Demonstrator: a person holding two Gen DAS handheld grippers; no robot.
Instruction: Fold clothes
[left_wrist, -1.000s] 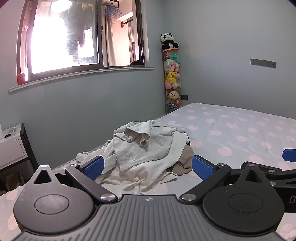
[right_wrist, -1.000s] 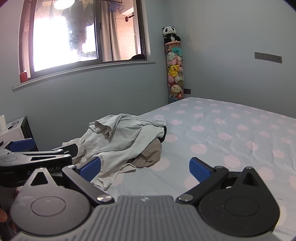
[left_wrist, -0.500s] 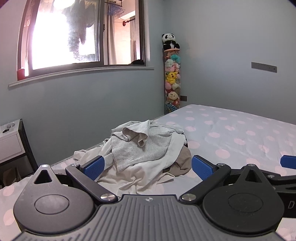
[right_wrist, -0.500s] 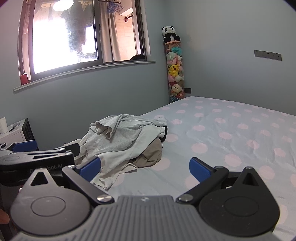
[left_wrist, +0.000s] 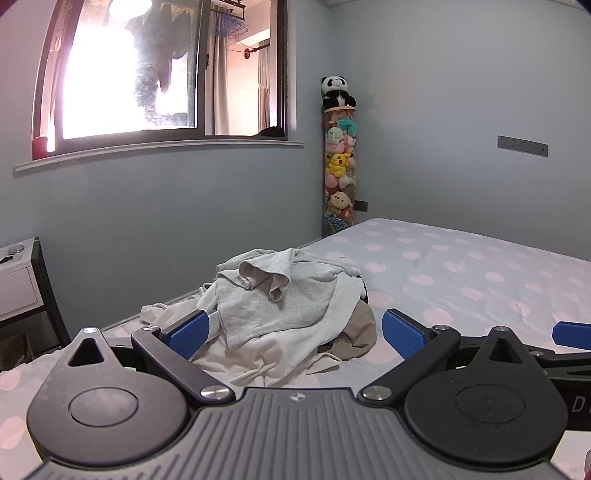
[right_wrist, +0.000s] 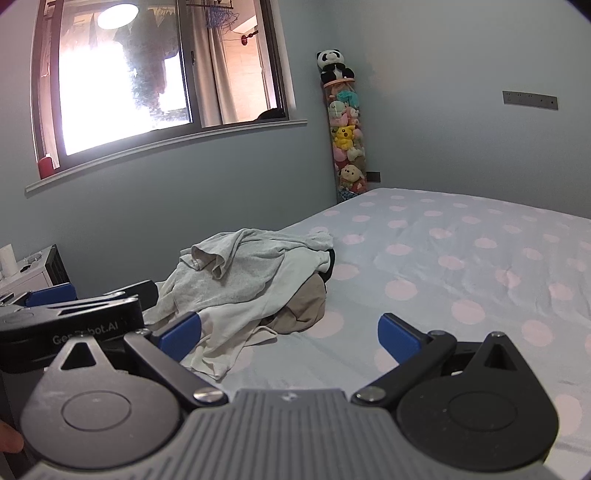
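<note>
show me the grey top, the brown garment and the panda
grey top (left_wrist: 273, 306), left wrist view, on its flat front panel, top of the pile
brown garment (right_wrist: 308, 302), right wrist view, on the bulge showing under the pile's right edge
panda (left_wrist: 335, 90), left wrist view, on its body, atop the toy column

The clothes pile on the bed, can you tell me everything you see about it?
The clothes pile is a crumpled, unfolded heap of soft fabric lying near the edge of the polka-dot bed. A light grey top is draped over it, with a rumpled opening on top. Cream-white cloth spreads out beneath, a tan-brown garment pokes out at the right, and something black peeks from behind. Neither gripper touches it.
</note>
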